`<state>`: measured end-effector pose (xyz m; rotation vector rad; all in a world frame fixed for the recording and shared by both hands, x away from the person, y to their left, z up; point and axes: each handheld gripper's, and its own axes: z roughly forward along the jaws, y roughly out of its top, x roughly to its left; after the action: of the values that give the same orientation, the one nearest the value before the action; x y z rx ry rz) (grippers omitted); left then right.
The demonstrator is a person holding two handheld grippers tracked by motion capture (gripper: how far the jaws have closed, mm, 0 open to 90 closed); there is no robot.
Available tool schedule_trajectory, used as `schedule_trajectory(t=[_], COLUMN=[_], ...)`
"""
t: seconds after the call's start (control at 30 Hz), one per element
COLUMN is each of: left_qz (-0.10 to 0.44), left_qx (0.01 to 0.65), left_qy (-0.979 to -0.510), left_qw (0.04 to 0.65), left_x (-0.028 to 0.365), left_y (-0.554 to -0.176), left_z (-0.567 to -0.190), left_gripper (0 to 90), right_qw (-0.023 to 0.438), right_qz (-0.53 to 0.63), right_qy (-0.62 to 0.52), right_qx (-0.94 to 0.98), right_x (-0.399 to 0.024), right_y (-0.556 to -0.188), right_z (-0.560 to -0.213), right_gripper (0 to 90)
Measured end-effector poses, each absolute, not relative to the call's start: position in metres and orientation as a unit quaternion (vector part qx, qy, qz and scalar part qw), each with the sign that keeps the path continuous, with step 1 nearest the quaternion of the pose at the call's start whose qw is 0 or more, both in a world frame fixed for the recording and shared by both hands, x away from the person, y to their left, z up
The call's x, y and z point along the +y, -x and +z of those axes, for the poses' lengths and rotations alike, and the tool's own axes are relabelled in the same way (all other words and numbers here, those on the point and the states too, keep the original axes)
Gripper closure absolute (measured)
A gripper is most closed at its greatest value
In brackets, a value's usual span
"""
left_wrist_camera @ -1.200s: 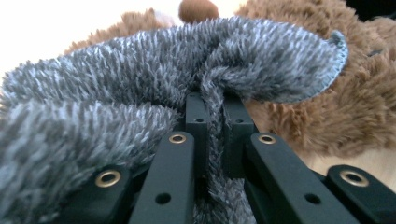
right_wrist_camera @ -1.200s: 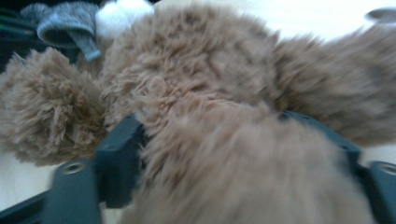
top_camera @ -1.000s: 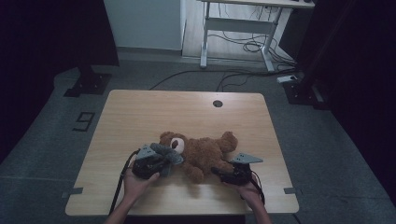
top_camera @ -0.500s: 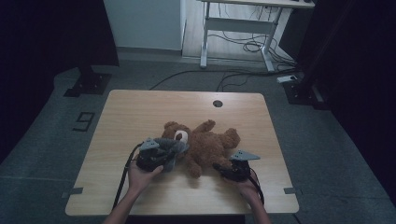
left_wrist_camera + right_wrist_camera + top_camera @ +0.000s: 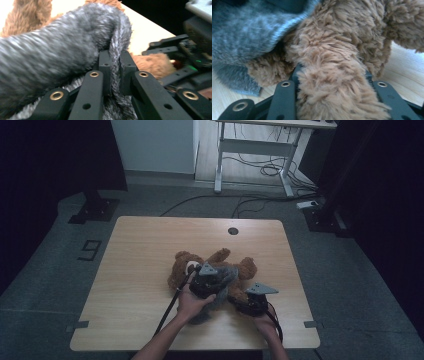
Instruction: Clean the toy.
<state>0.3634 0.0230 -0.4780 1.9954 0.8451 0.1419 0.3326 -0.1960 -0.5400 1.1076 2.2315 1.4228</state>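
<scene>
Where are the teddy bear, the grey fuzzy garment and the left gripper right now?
teddy bear [image 5: 181, 265]: high view, on its brown head.
grey fuzzy garment [image 5: 57, 55]: left gripper view, on the bulging fold above the jaws.
left gripper [image 5: 115, 65]: left gripper view, between its fingertips, pinching the garment's edge.

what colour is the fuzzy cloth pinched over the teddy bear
Grey, flecked lighter; the fuzzy cloth shows best in the left gripper view.

Teddy bear [image 5: 235, 270] on wooden table [image 5: 140, 270]
</scene>
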Motion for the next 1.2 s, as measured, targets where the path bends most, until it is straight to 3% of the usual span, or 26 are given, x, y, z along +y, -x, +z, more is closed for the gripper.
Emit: schedule_trajectory(t=[0.77,0.9,1.2], left_qz=[0.146,0.125,0.119], left_qx=[0.429,0.474,0.502], left_qy=[-0.753,-0.741,-0.734], left_qw=[0.477,0.459,0.443], left_x=[0.159,0.181,0.194], left_y=[-0.357,-0.372,-0.38], left_z=[-0.468,-0.489,-0.514], left_gripper=[83.1,83.0,82.9], right_qw=[0.124,0.119,0.115], right_qz=[0.493,0.492,0.494], right_qy=[-0.378,-0.376,-0.376], right_qx=[0.774,0.776,0.776], right_x=[-0.199,-0.199,-0.2], right_y=[-0.33,-0.331,-0.332], right_z=[-0.541,-0.542,-0.544], right_gripper=[58.8,58.8,58.7])
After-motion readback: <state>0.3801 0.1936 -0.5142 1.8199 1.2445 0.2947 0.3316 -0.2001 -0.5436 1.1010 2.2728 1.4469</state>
